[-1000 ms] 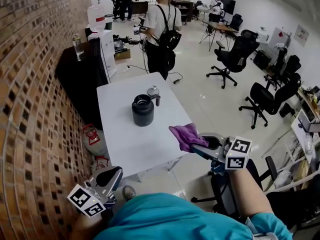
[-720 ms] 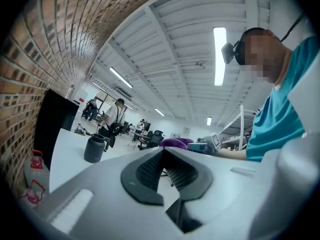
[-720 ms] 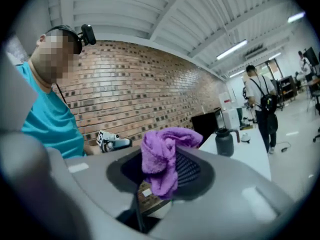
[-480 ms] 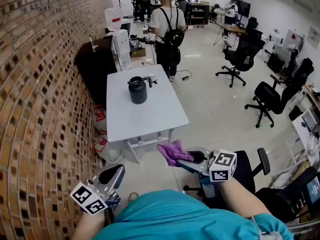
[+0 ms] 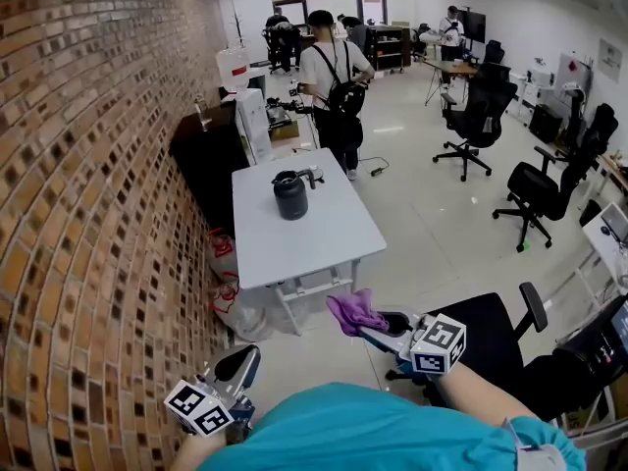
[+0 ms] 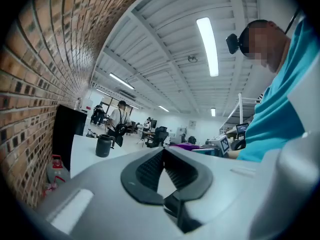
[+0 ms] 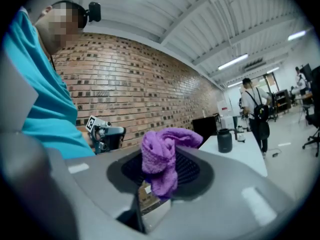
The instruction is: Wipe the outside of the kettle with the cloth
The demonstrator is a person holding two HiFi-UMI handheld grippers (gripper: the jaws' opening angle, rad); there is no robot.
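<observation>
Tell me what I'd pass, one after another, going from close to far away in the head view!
First the left gripper → cloth held in the right gripper → table → kettle → person with a backpack.

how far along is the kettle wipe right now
Done: the purple cloth is picked up, clamped in the right gripper. In hand: nothing touches the kettle; it stands on the white table, well away from both grippers, and the left gripper is shut and empty. Left: walk up to the table, bring the cloth to the kettle and wipe all of its outside.
</observation>
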